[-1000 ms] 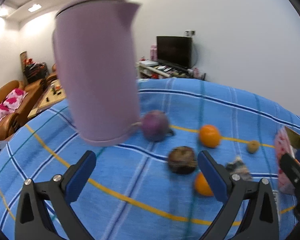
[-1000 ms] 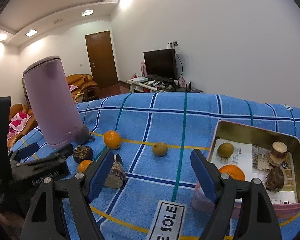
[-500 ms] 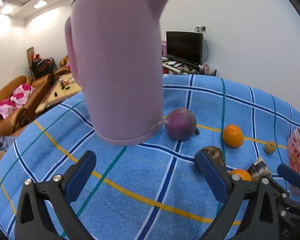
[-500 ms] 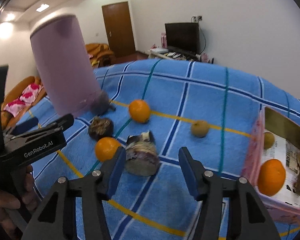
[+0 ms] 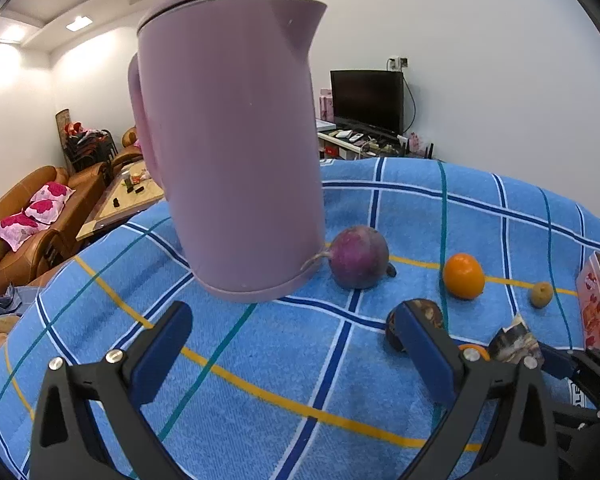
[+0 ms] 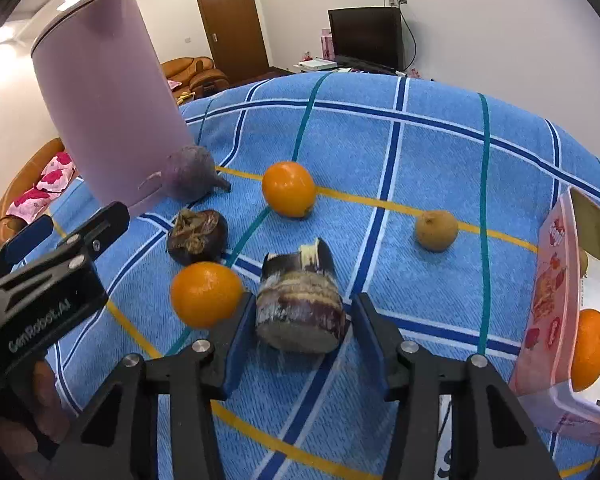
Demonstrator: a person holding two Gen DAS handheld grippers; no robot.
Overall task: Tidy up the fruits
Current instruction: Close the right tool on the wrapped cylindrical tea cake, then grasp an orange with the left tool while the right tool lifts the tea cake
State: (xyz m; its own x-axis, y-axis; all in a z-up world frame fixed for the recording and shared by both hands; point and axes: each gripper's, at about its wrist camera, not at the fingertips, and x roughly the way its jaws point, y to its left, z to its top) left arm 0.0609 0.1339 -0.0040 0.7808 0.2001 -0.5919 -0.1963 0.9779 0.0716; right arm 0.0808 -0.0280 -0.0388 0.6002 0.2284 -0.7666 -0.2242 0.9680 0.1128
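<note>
**Right gripper closing on the cut stump piece**

A blue checked cloth (image 6: 420, 152) covers the whole table, and a tall lilac kettle (image 5: 228, 140) stands at its far left, with a round purple root (image 5: 358, 258) touching its base. At the right edge sits an open pink box (image 6: 556, 280) that already holds an orange (image 6: 590, 350) and some other pieces.

Loose produce lies between kettle and box: an orange (image 6: 288, 188) mid-cloth, a second orange (image 6: 206, 294) nearer, a dark wrinkled fruit (image 6: 198, 236) between them, and a small tan fruit (image 6: 436, 230) off to the right.

The right gripper (image 6: 300, 340) points steeply down over a stubby, dark-skinned cut stump (image 6: 300, 312). Its jaws are closing with the stump between them; the pads stand just beside its sides and do not visibly press yet.

The left gripper (image 5: 292, 348) hangs wide and empty over bare cloth in front of the kettle.

Likely trouble: the stump's sides look rough and rounded, so a grip near its lower edge could let it roll or slip out on lifting. The near orange sits just beside the left pad and could be nudged away as the jaws close.
</note>
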